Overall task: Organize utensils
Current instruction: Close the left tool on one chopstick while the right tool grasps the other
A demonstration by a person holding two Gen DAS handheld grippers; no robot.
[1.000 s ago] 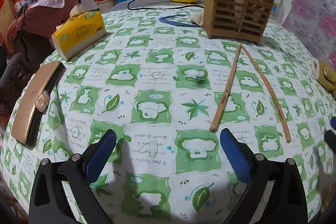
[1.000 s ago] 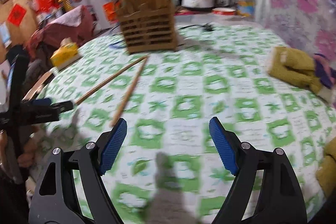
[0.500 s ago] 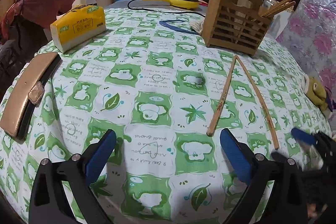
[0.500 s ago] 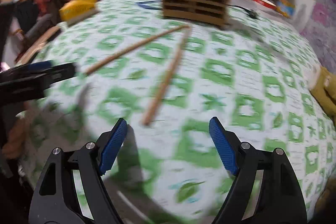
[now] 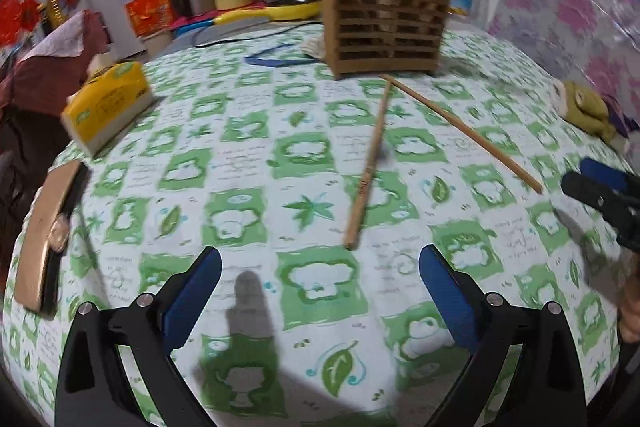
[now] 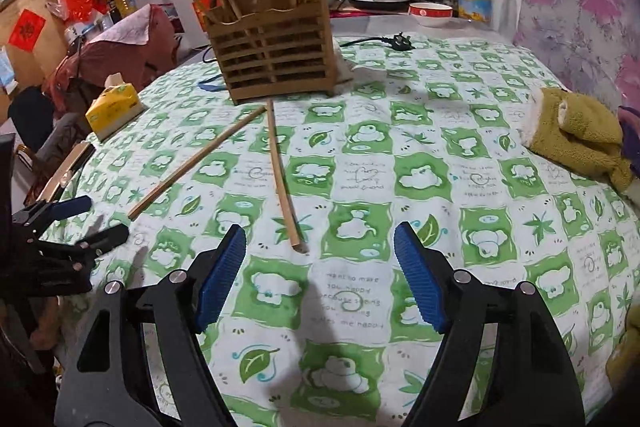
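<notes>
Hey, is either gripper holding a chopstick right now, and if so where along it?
Neither. The left gripper and right gripper are both open and empty; both chopsticks lie on the tablecloth.

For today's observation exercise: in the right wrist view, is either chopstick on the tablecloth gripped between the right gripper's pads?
No. Both chopsticks lie flat on the tablecloth, ahead of the open right gripper.

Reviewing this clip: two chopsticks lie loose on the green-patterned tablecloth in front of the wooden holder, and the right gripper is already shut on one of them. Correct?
Not quite. The right gripper is open and holds nothing; the right wrist view shows its fingers apart, above the cloth. The rest stands: both chopsticks lie loose on the tablecloth in front of the wooden holder.
</notes>
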